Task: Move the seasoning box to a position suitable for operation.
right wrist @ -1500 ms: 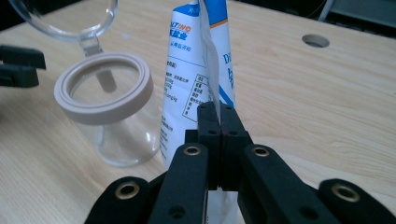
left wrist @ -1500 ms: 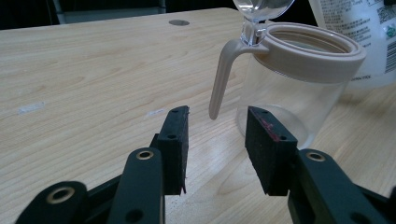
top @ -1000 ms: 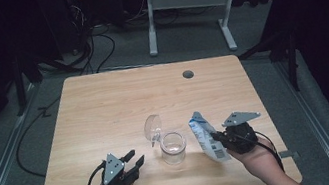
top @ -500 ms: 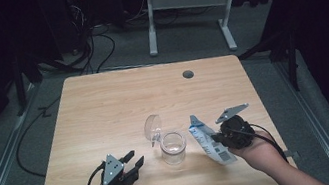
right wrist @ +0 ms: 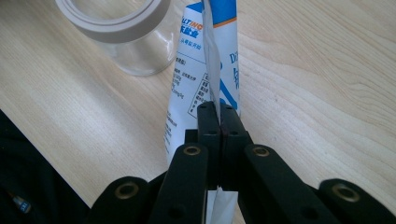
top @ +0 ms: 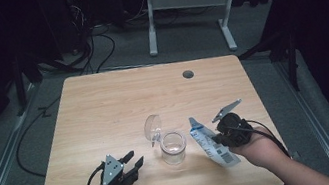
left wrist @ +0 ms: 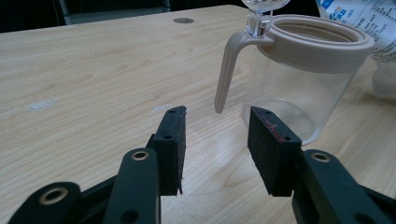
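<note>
On the near left of the desk [top: 104, 107], the left gripper [top: 131, 162] rests low on the wood, its fingers [left wrist: 170, 140] apart with nothing between them. They point toward the jar [top: 173, 148], which stands just ahead of them and slightly to the right, close but not touching.

The jar is clear glass or plastic with a beige rim band and a beige handle [left wrist: 226, 70] that hangs down on the side facing the left gripper. Its round transparent lid [top: 152, 127] is hinged up and open behind the mouth. The jar looks empty.

Just to the right of the jar is the packet [top: 211, 140], a flat white pouch with a blue top band and small printed text, leaning with its top end toward the jar's rim. The right gripper [top: 217, 139] has its fingers [right wrist: 208, 135] pressed together on the packet's thin edge seam, holding it off the desk beside the jar.
</note>
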Demonstrator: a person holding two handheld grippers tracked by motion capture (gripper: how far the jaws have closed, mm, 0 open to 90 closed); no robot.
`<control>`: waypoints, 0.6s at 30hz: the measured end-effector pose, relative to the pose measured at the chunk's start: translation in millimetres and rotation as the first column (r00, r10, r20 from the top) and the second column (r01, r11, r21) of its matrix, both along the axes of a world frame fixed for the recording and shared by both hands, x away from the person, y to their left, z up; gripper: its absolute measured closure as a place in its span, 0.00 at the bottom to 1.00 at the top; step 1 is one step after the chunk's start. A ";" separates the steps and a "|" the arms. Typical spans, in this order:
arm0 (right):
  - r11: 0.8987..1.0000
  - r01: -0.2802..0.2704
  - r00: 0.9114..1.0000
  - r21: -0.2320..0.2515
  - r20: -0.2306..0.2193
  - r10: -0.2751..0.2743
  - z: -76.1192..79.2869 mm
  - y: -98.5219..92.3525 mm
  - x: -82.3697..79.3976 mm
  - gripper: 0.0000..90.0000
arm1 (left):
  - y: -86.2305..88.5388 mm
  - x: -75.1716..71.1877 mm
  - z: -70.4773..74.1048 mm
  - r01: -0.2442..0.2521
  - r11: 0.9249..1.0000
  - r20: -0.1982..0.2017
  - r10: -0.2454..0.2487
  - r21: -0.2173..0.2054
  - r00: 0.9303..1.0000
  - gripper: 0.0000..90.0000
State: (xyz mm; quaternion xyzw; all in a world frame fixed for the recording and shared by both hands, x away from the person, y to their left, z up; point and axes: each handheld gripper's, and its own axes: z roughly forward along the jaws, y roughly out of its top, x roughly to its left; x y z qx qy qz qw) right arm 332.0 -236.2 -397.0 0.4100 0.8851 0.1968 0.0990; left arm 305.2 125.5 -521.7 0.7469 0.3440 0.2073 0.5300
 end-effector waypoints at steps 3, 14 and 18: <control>1.000 -0.007 1.000 -0.006 -0.013 0.007 2.3 1.6 1.2 1.00 | -0.1 0.0 -0.2 0.001 1.000 0.000 -0.001 0.000 1.000 0.64; 0.999 -0.019 0.998 -0.035 -0.061 0.017 9.9 3.5 5.0 1.00 | -0.3 -0.1 -0.3 0.005 1.000 0.000 -0.005 0.003 1.000 0.64; 0.998 -0.027 0.997 -0.058 -0.074 0.023 8.5 3.8 5.4 1.00 | -0.4 -0.1 -0.4 0.005 1.000 -0.001 -0.005 0.004 1.000 0.64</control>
